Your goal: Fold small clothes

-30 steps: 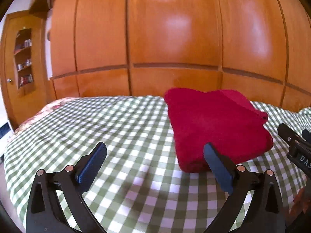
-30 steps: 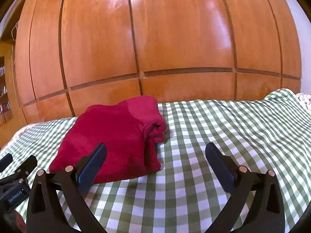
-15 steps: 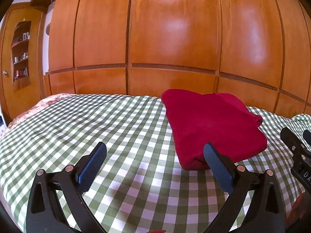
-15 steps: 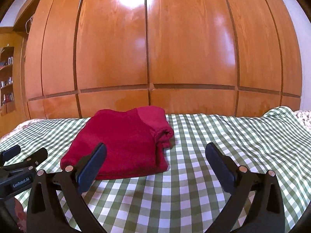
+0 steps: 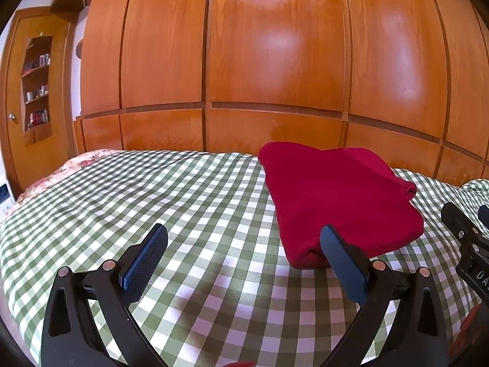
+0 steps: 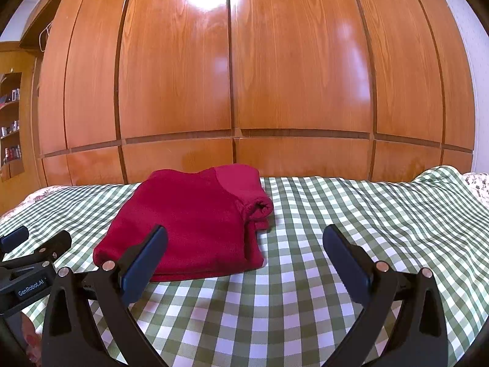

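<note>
A red fleece garment (image 5: 339,202) lies folded into a thick rectangle on the green-and-white checked bedspread (image 5: 195,202). In the right wrist view the same garment (image 6: 189,220) sits left of centre, a rolled edge showing at its right end. My left gripper (image 5: 244,244) is open and empty, held back from the garment's near left corner. My right gripper (image 6: 244,244) is open and empty too, its left finger in front of the garment's near edge without touching it. Each gripper appears at the edge of the other's view.
Tall glossy wooden wardrobe doors (image 6: 244,91) rise right behind the bed. A wooden door with a small shelf niche (image 5: 36,85) stands at far left. A floral cover (image 5: 76,165) shows at the bed's left edge. Checked bedspread stretches right of the garment (image 6: 382,214).
Both grippers have drawn back and levelled out, so the garment sits lower and farther off and more wardrobe shows. Both stay open. The garment has not moved.
</note>
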The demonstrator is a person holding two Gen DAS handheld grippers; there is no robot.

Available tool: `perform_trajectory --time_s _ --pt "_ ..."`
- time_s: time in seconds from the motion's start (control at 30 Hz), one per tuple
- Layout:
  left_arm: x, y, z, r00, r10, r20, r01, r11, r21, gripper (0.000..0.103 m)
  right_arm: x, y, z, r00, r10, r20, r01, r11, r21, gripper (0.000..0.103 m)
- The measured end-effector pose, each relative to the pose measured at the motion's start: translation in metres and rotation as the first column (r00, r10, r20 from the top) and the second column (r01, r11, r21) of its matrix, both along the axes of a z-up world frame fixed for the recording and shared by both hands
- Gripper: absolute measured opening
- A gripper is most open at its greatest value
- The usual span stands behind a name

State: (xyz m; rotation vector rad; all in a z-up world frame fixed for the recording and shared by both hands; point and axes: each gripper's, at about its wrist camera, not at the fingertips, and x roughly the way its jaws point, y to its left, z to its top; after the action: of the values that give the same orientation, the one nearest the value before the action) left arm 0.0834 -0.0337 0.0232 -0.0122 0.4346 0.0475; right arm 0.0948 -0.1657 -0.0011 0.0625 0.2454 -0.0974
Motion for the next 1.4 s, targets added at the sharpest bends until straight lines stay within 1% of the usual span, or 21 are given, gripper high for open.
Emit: perform_trajectory --time_s 0.43,1.4 --pt "0.0019 0.0004 -0.0009 1.000 -0.002 -0.013 0.002 1.000 -0.004 0.099 0.0017 0.0011 -0.0018 1.000 -0.003 -0.012 0.003 1.000 0.007 0.101" --pt "0.0010 0.0001 -0.0015 1.000 0.000 -0.012 0.000 1.000 -0.006 0.099 0.0030 0.0014 -0.0029 1.000 -0.002 -0.019 0.002 1.000 0.006 0.101"
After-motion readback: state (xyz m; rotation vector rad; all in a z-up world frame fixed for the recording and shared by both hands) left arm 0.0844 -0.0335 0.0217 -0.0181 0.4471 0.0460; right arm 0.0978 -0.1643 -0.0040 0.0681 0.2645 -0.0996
